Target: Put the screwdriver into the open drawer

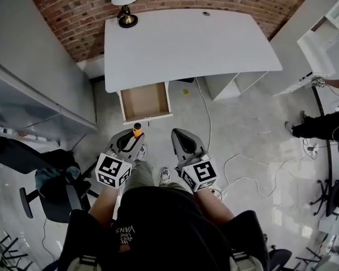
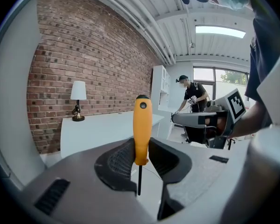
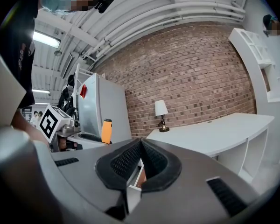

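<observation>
My left gripper [image 2: 140, 155] is shut on a screwdriver [image 2: 142, 129] with an orange handle; the handle stands upright above the jaws and the thin dark shaft hangs below them. In the head view the left gripper [image 1: 133, 139] holds the screwdriver [image 1: 137, 130] just in front of the open drawer [image 1: 145, 101], which is pulled out from under the white desk [image 1: 186, 44] and looks empty. My right gripper [image 1: 179, 140] is beside it, to the right of the drawer. Its jaws [image 3: 141, 160] are shut with nothing between them. The orange handle [image 3: 106, 130] shows at the left of the right gripper view.
A lamp [image 1: 124, 1] stands on the desk's back left corner against the brick wall. White cables [image 1: 237, 162] trail over the floor at the right. A dark office chair [image 1: 51, 191] is at my left. White shelving [image 1: 322, 38] stands at the right, and a person [image 2: 191, 94] stands near it.
</observation>
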A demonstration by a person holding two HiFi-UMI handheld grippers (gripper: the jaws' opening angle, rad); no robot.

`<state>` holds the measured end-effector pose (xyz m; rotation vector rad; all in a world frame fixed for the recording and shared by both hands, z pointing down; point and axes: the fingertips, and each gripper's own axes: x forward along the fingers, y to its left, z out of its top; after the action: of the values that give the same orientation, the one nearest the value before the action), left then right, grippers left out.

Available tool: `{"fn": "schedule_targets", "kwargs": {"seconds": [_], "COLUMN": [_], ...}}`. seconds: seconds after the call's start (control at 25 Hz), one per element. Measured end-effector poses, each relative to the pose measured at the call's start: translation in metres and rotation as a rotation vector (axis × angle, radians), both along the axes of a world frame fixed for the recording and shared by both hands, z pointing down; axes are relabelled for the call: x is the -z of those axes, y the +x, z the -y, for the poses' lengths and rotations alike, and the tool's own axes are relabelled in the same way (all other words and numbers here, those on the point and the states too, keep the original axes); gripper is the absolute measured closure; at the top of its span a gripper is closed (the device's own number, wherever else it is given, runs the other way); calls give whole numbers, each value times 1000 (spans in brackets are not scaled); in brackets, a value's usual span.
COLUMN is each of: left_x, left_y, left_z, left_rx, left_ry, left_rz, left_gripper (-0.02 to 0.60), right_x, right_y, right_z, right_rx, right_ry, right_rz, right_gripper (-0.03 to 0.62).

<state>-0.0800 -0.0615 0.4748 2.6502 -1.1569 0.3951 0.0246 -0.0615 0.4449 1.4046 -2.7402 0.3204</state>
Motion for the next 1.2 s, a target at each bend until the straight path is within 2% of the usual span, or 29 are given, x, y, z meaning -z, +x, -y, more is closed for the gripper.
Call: {"fn": "schedule_targets", "kwargs": {"seconds": [0.56,0.76,0.92,1.2], "left_x": [-84,-123,-162,-240], "left_y": [-5,9,23,45], "left_z": [95,128,157,192], "left_rx": [-185,-259,-285,-373], "left_ry": [-147,-191,-228,-294], "left_rz": [83,120,145,248], "left_gripper": [491,491,491,491], "right_x": [-27,-47,-69,-103], "right_y": [-14,-9,-3,18], "right_z": [78,95,111,126], "right_rx": [-152,-197,-231,-302], "right_ry": [-58,-93,-121,-169], "right_rz": [28,22,27,34], "right_gripper": [597,597,597,597]}}
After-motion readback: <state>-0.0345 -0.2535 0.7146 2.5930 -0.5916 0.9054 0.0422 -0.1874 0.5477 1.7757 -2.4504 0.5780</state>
